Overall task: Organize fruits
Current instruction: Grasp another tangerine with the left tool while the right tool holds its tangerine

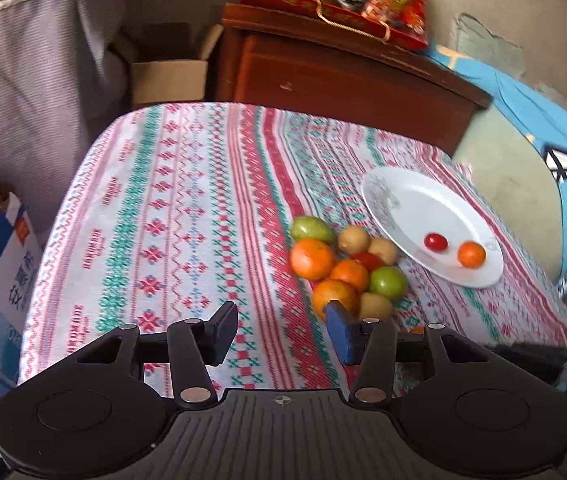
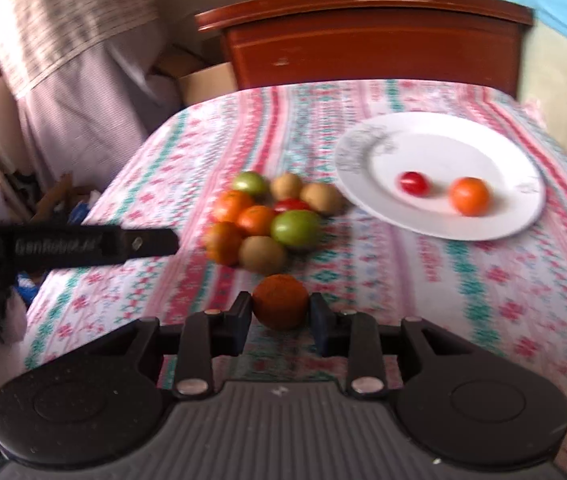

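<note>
While left tongs (image 1: 281, 330) gape, right tongs (image 2: 280, 320) clamp round orange (image 2: 280, 306).

Left gripper (image 1: 281, 330): matte black body, ribbed grey centre plate with small crosshair mark, two round side discs, silver pivot screws, blue finger pads (image 1: 339, 332). Right gripper (image 2: 281, 322): same build. White lettering on black side bar, blurred.

The right gripper (image 2: 280, 318) fingers (image 2: 240, 322) clamp an orange fruit (image 2: 280, 306) above the tablecloth (image 2: 483, 300).
</note>
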{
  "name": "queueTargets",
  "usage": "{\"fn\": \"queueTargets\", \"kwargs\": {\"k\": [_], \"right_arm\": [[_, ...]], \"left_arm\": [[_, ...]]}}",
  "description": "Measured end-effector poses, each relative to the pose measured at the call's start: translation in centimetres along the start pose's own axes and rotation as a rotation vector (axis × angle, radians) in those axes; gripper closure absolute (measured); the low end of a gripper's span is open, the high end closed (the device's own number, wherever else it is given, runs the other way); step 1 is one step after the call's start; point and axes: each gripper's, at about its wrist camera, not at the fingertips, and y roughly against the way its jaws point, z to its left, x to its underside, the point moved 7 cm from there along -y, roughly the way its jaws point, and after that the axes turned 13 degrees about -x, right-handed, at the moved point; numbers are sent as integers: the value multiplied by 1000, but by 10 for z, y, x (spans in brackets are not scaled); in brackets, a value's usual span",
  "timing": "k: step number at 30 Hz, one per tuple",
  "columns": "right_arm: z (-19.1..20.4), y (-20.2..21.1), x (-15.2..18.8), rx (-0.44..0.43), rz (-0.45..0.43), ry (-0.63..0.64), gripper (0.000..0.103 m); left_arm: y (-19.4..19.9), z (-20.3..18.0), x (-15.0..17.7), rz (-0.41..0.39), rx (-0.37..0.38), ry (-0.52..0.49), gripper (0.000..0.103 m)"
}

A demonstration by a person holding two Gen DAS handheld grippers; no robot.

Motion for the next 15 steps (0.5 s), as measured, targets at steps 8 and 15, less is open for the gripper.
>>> {"fn": "queueTargets", "kwargs": {"k": [8,15], "right_arm": [[-20,6,-1,41,-13,-65,72],[-22,4,-1,44,-16,-67,72]], "left_arm": [[-10,-27,6,-23,65,-119,58],[-20,-34,10,-57,40,-208,58]]}}
